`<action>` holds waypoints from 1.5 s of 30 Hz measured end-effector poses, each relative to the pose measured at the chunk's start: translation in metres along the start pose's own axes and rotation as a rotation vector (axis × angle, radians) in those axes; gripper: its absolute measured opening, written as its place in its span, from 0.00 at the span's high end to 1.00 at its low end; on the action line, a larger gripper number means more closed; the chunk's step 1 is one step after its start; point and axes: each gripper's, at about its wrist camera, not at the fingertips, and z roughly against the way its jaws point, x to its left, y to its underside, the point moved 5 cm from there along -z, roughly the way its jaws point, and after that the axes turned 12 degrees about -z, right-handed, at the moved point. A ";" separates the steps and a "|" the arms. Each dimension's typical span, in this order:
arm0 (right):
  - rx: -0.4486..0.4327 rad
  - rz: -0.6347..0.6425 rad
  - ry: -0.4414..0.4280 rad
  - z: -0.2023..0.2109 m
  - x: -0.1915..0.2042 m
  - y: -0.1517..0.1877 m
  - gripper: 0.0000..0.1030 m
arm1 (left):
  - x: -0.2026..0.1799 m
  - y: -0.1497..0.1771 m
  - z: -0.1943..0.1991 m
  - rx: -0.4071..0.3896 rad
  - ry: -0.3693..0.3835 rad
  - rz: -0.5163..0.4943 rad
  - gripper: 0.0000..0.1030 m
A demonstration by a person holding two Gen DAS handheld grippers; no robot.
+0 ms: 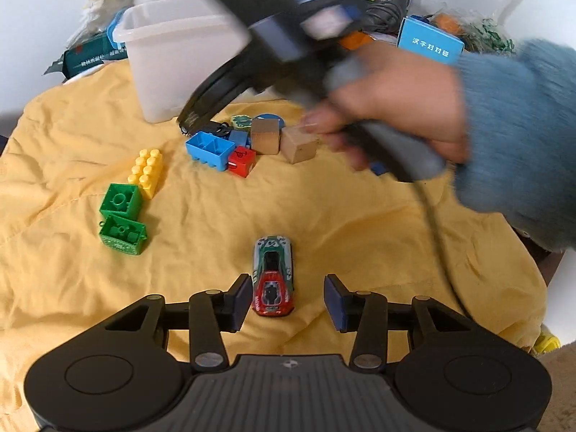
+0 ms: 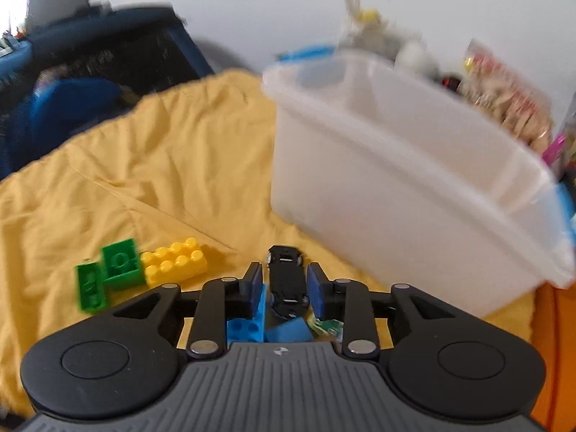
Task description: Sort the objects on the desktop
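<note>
A red and green toy car (image 1: pixel 273 276) lies on the yellow cloth (image 1: pixel 360 237), its rear between the open pads of my left gripper (image 1: pixel 287 302), not touched. My right gripper (image 2: pixel 283 288) has its pads at the two sides of a black toy car (image 2: pixel 287 280) that lies wheels up; contact is unclear. It shows blurred in the left wrist view (image 1: pixel 201 115), low beside the white plastic bin (image 1: pixel 180 57). The bin (image 2: pixel 414 180) stands just right of the black car. Blue bricks (image 2: pixel 248 324) lie under the right gripper.
A yellow brick (image 1: pixel 147 171) and two green bricks (image 1: pixel 120 216) lie at the left. A blue brick (image 1: pixel 209 149), a red cube (image 1: pixel 242 160) and two wooden cubes (image 1: pixel 284 138) sit mid-cloth. Clutter and a blue box (image 1: pixel 430 45) line the back.
</note>
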 end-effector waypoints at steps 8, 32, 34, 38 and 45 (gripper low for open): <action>0.127 0.040 0.062 -0.052 0.004 -0.009 0.82 | 0.007 0.002 0.002 -0.007 -0.036 -0.003 0.54; 0.220 -0.444 -0.107 0.103 -0.049 0.124 0.60 | -0.007 -0.004 -0.018 0.034 0.003 -0.069 0.53; 0.190 -0.370 -0.033 0.111 -0.049 0.123 0.52 | -0.008 -0.007 -0.017 0.030 0.001 -0.070 0.52; 0.160 -0.346 -0.043 0.128 -0.046 0.123 0.46 | -0.006 -0.010 -0.014 0.027 -0.031 -0.069 0.47; 0.151 -0.223 0.040 0.119 -0.021 0.135 0.45 | -0.004 -0.007 -0.027 0.059 -0.078 -0.076 0.44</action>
